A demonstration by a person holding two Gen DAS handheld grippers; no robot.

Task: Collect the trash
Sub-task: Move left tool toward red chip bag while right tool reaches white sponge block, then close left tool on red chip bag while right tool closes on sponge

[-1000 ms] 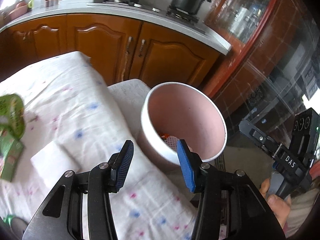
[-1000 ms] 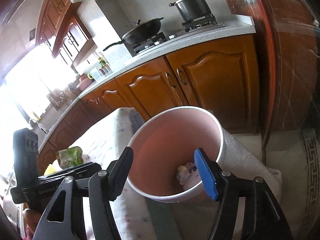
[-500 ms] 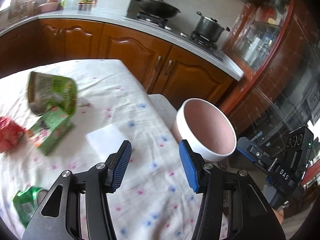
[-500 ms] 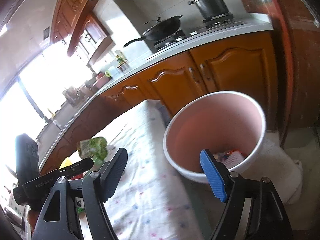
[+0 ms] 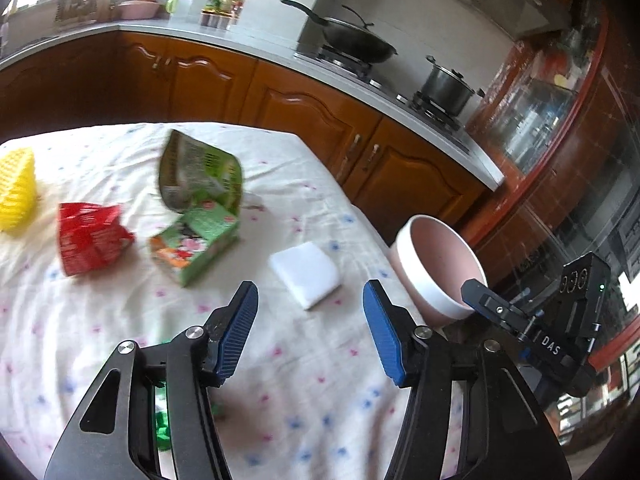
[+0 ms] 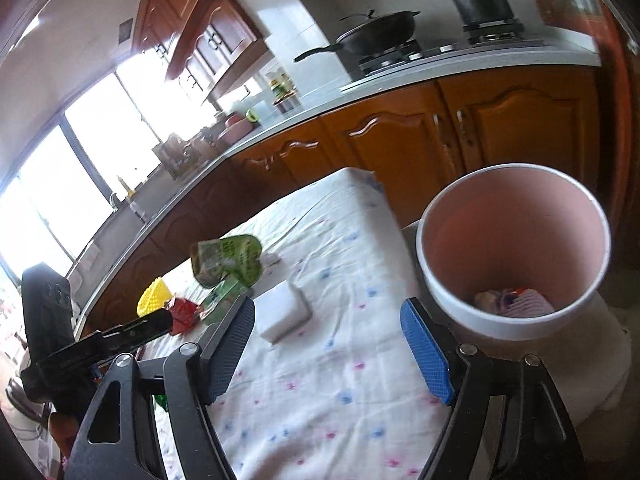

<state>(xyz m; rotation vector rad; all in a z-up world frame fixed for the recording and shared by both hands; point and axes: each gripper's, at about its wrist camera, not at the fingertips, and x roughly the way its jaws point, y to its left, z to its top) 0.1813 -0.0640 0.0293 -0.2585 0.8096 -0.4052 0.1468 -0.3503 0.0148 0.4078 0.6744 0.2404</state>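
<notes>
While both tongs (image 5: 310,330) (image 6: 328,350) spread, empty: green carton (image 5: 196,248) flat, long axis diagonal; bin (image 6: 514,254) upright.

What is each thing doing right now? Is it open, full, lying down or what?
Left gripper: open, empty.
Right gripper: open, empty.
Pink bin: upright, trash at bottom.
Green pouch: open, crumpled.
Green carton: lying down.
Red wrapper: crumpled.
White sponge: lying flat.

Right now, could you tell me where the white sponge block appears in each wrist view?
Left wrist: white sponge block lies on the tablecloth, centre, just beyond the open fingers.
Right wrist: it lies left of centre, beside the left finger.
Shared landmark: the pink bin, to its right in both.
</notes>
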